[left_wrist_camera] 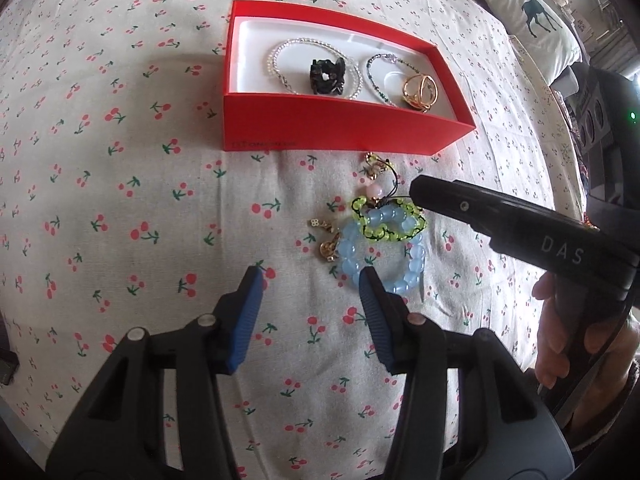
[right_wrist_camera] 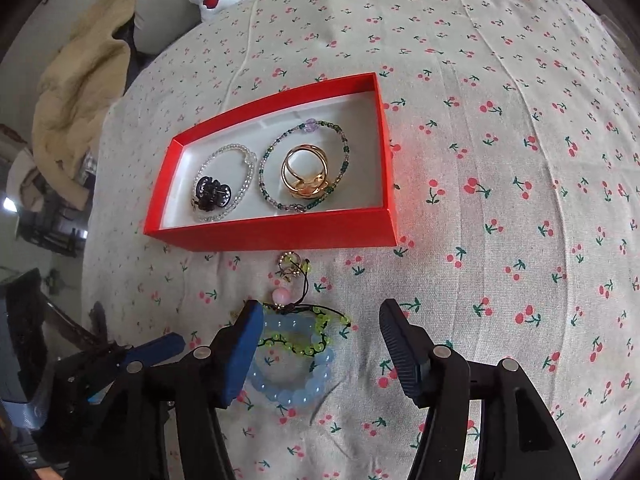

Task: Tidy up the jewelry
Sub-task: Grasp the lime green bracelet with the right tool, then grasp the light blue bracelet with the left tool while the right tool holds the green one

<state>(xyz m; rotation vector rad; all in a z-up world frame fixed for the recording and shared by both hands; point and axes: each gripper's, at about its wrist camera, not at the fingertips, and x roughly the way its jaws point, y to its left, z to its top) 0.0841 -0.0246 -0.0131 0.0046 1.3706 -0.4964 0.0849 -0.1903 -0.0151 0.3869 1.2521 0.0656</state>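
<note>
Loose bracelets wait on the cloth just near of the half-filled red box.

The left gripper (left_wrist_camera: 312,294) hangs with its jaws partly apart and nothing between them, one pad tip overlapping the near-left edge of the blue bead bracelet (left_wrist_camera: 378,256). The right gripper (right_wrist_camera: 320,344) stands wider, also holding nothing, its left pad over the same pile. A yellow-green beaded bracelet (left_wrist_camera: 390,220) lies across the blue one, its cord and pink charm (right_wrist_camera: 281,295) trailing toward the red box (left_wrist_camera: 340,124), which already holds other bracelets, a gold ring (right_wrist_camera: 306,170) and a black clip (right_wrist_camera: 212,194). The likely trouble is tangling: a pinch on one loop could drag the other, or the cord could snag on the box's wall.
</note>
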